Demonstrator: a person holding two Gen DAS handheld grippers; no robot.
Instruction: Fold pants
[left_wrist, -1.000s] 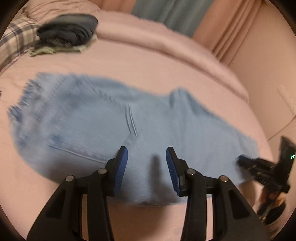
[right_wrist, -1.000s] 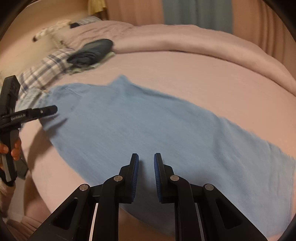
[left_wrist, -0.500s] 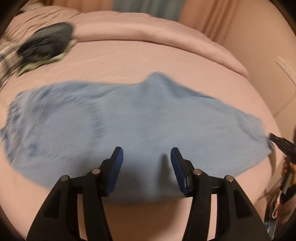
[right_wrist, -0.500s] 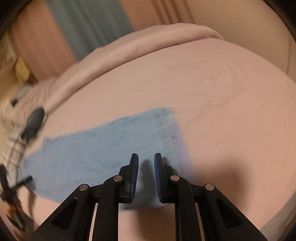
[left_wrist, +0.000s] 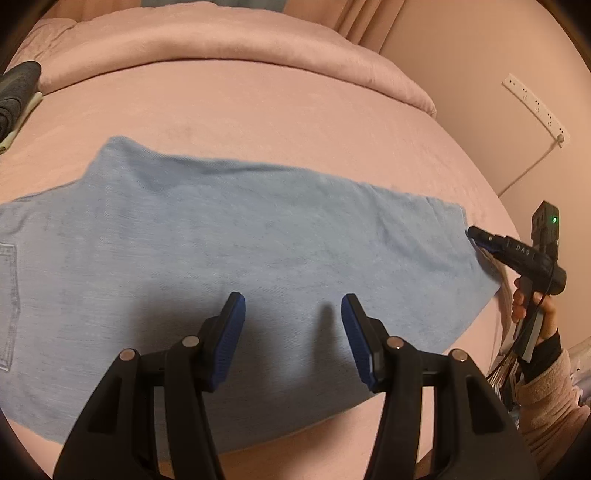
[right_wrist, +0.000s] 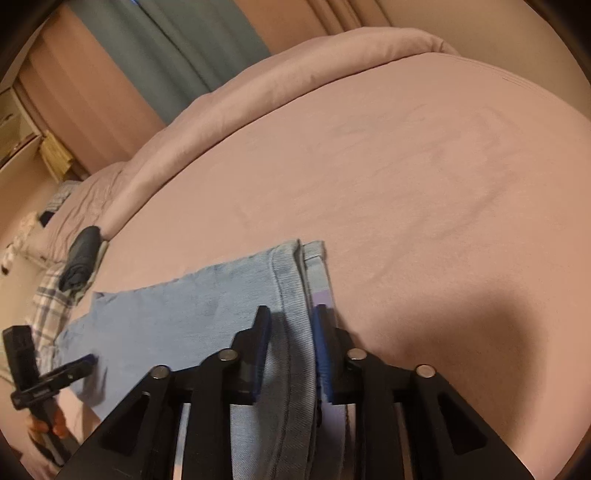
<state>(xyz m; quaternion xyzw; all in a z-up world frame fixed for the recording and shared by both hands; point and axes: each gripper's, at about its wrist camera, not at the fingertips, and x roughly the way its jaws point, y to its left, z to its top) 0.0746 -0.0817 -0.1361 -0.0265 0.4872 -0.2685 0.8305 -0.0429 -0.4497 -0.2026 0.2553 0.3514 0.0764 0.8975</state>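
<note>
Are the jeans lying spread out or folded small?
Spread out: the jeans lie lengthwise, flat across the bed, hem to pocket.

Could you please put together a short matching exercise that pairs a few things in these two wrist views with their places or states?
Things:
1. light blue jeans
2. left gripper
3. right gripper
4. dark folded clothes

Places or states:
A. fingers apart above the middle of the cloth, nothing between them
B. spread flat across the pink bed
C. lying at the far left of the bed, beside the rolled quilt
D. fingers on either side of the hem end

Pairs: 1-B, 2-A, 3-D, 4-C
</note>
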